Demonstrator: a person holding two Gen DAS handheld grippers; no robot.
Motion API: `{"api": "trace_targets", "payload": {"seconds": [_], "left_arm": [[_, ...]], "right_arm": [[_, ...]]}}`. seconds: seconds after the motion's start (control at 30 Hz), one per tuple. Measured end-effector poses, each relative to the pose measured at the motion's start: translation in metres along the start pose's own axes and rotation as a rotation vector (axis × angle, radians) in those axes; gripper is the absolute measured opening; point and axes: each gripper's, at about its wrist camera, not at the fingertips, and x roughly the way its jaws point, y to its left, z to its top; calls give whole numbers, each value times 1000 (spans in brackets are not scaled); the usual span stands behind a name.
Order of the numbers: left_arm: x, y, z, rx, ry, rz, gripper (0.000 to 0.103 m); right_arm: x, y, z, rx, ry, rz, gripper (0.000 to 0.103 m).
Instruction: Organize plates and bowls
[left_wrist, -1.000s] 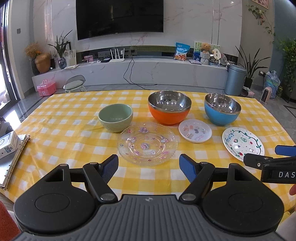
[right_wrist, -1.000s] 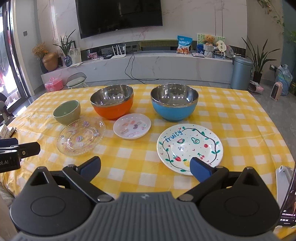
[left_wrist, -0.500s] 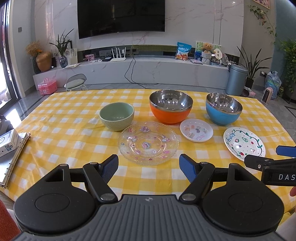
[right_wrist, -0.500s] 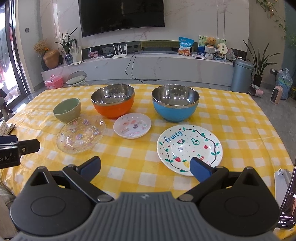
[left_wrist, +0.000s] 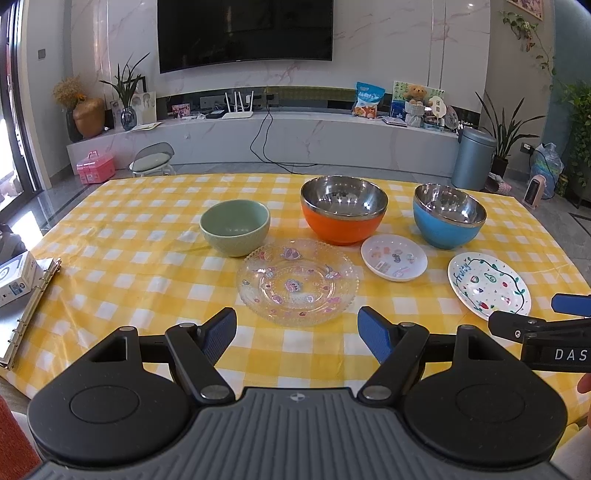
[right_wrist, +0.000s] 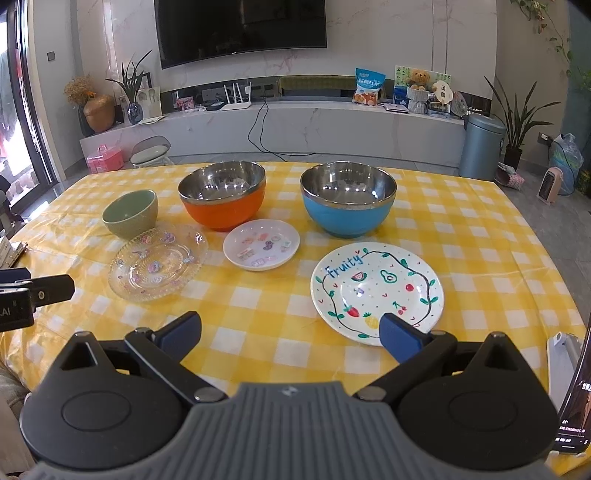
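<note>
A living room with a dark TV (left_wrist: 245, 33) on a marble wall and a long low shelf (left_wrist: 258, 136) lies behind the surface (left_wrist: 140, 236), which wears a yellow-and-white checked cloth. On it, three bowls stand in a row toward the far side: a green bowl (left_wrist: 235, 227) on the left, an orange bowl (left_wrist: 343, 210) in the middle and a blue bowl (left_wrist: 448, 216) on the right, the last two lined with steel. Nearer the camera lie three plates: a glass plate (left_wrist: 297, 281) with pink prints just in front of the green bowl, a small plate (left_wrist: 393, 257) between the orange and blue bowls and nearly touching the orange one, and a fruit plate (right_wrist: 376, 291) lettered "Fruity" in front of the blue bowl. All six sit apart from one another and upright. The left tongs (left_wrist: 296, 330) hover at the near edge, spread wide and empty, lined up with the glass plate. The right tongs (right_wrist: 290, 330) hover likewise wide and empty, the right pad (right_wrist: 400, 338) overlapping the near rim of the fruit plate in view; whether it touches cannot be told. A ring binder (left_wrist: 26, 314) and a white box (left_wrist: 16, 282) rest at the left edge of the surface.
</note>
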Motion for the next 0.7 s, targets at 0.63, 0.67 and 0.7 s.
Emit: {"api": "trace_targets", "payload": {"seconds": [0.63,0.67,0.7], "left_arm": [[1,-1,0,-1,-2,-2,88],[1,-1,0,0,-2,-3,88],[0,-1,0,-1,-2,-2,88]], "right_arm": [[3,1,-1,-8,13,-4,100],[3,2,-1,-9,14,-4,100],[4,2,-1,-10,16,-4,100]]}}
